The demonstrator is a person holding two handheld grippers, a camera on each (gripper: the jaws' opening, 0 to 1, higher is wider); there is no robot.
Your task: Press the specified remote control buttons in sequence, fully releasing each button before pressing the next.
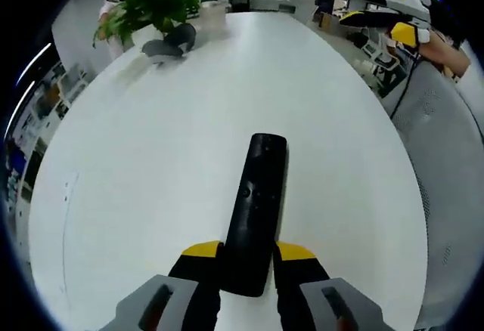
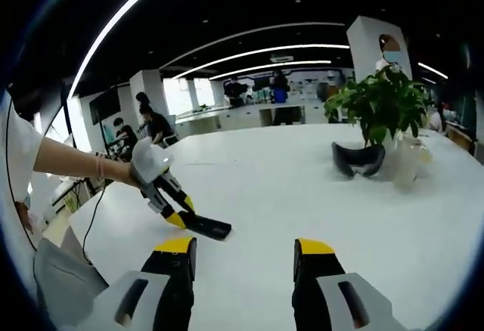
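Slippage is the main risk: the long black plastic remote control [image 1: 257, 210] is pinched at its near end between the yellow-tipped jaws of the left gripper [image 1: 249, 259], its far end jutting unsupported over the white round table [image 1: 151, 180], so a firm press there could lever it loose or tilt it. The right gripper [image 2: 244, 259], jaws spread and holding nothing, hangs well apart, and an off-centre jab might hit a neighbouring button. Buttons look faint; no brand or lettering seems readable. Beyond stand a green potted plant [image 2: 382, 104] and a dark headset-like object [image 2: 358, 159].
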